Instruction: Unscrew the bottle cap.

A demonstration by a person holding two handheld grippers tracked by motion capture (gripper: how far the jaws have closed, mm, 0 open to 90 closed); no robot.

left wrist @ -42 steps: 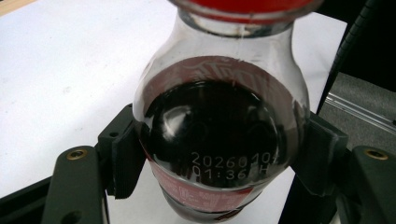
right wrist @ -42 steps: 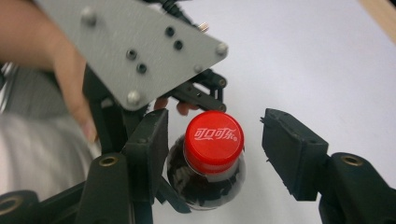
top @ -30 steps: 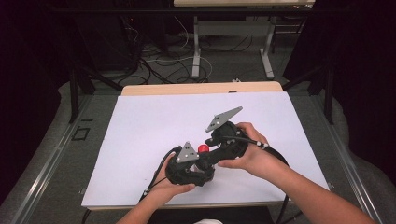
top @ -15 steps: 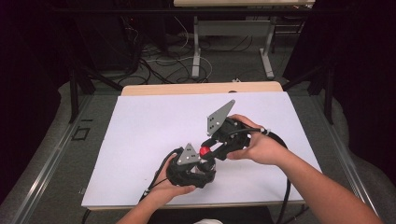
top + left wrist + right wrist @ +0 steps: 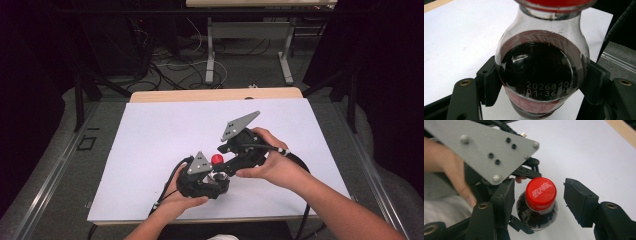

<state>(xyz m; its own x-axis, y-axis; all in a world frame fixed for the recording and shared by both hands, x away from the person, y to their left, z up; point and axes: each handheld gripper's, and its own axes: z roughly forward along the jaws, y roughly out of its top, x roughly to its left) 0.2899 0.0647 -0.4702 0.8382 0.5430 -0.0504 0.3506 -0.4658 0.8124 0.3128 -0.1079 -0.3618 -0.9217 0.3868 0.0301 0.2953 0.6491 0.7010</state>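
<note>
With the left gripper (image 5: 541,82) clamped on the bottle (image 5: 541,75), the right gripper (image 5: 539,200), whose jaws have just been opening and stand clear around the cap (image 5: 540,190), should close squarely on it before twisting.

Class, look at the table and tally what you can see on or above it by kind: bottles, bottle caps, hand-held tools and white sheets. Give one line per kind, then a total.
Cola bottle: 1
Red cap: 1
Hand-held tools: 2, the left tool and the right tool
White sheet: 1
Total: 5
</note>
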